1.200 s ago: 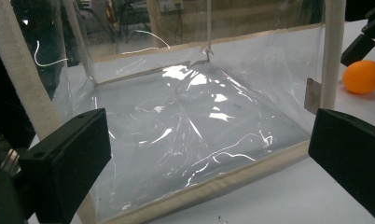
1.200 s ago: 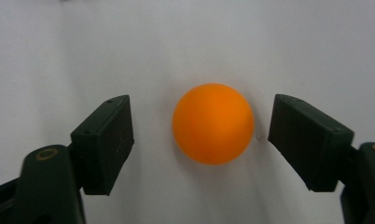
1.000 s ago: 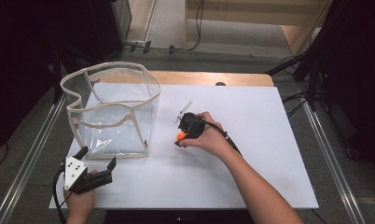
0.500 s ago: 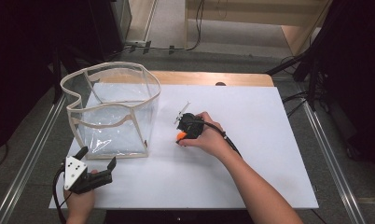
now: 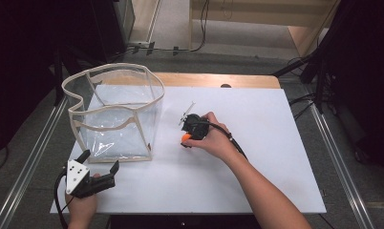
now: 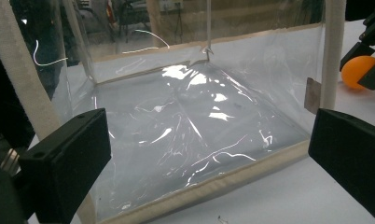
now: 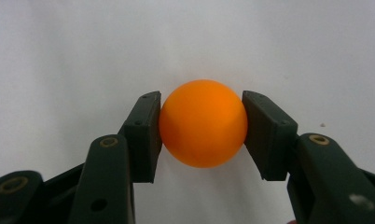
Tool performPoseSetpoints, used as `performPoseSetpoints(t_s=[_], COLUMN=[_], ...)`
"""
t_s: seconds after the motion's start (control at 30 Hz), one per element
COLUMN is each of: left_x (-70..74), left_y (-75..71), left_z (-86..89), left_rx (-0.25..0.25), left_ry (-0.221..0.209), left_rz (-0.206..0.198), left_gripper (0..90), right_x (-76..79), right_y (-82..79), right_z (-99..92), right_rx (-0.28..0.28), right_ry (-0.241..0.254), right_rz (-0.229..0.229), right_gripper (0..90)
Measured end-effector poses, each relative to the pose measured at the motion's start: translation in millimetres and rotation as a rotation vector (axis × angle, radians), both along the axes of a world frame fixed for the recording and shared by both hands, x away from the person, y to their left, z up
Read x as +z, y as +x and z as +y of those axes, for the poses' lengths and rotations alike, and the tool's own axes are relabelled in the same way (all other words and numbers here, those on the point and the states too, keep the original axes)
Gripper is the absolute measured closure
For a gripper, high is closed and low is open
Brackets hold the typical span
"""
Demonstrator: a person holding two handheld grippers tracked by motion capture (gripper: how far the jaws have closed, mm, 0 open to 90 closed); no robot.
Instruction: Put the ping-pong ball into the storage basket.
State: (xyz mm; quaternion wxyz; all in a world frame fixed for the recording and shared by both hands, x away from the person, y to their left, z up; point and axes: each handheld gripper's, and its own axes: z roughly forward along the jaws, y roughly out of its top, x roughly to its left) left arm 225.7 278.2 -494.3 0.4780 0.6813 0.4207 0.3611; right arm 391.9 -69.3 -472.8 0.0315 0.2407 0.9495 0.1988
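Note:
An orange ball [image 7: 203, 123] rests on the white table top [image 5: 257, 124], and it is also seen as the orange ball [image 5: 185, 138] near the table's middle. My right gripper [image 7: 202, 127] is shut on it, a pad pressing each side; its jaws have just been closing with the ball between them. In the high view the right gripper [image 5: 186, 139] points left toward a clear plastic bag [image 5: 109, 126] with beige trim. My left gripper [image 5: 100, 160] stands open at the front left, just short of the bag. In the left gripper view the left gripper [image 6: 209, 154] frames the bag's wall [image 6: 176, 126], with nothing between its jaws.
The bag stands upright and open-topped on the table's left half. The orange ball [image 6: 358, 71] lies past the bag's right corner post [image 6: 332, 51]. A wooden strip [image 5: 218, 79] borders the far edge. Metal rails run along both sides of the table.

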Motion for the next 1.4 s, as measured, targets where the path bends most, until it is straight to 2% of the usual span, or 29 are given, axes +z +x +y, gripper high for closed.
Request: performPoseSetpoints(t_s=[0.07,0.23,0.47,0.57,0.67,0.97,1.3,1.33,1.4], left_x=[0.1,0.2,-0.1,0.0,0.0,0.2,0.0,-0.1,-0.1], left_y=[-0.2,-0.2,0.1,-0.2,0.0,-0.1,0.0,0.0,0.0], left_z=[0.0,0.1,-0.4,-0.1,-0.1,-0.1,-0.7,-0.8,-0.9], left_rx=[-0.001,-0.002,-0.001,-0.002,-0.001,-0.002,-0.001,-0.002,-0.002], left_ry=[0.002,0.002,-0.001,0.002,-0.002,0.001,0.002,0.001,0.001], left_rz=[0.002,0.002,-0.001,-0.001,-0.002,0.000,-0.001,-0.001,-0.001], left_gripper=[0.0,0.0,0.0,0.0,0.0,0.0,0.0,0.0,0.0], right_x=[4.2,11.7,25.3,30.8,35.8,49.0,68.1,71.3,72.9], right_y=[0.3,0.5,0.7,0.9,0.3,1.0,1.9,2.3,3.0], right_z=[0.4,1.7,3.9,5.7,7.6,9.4,10.3,10.2,10.0], right_rx=[0.005,0.020,0.024,0.075,0.085,0.086,0.098,0.109,0.121], right_ry=[0.018,0.022,0.038,0.041,0.035,0.051,0.042,0.063,0.068], right_rz=[-0.001,-0.008,0.007,0.008,0.009,0.000,-0.014,-0.012,-0.011], right_gripper=[47.9,47.9,48.0,48.0,48.0,48.1,48.1,48.1,48.0])
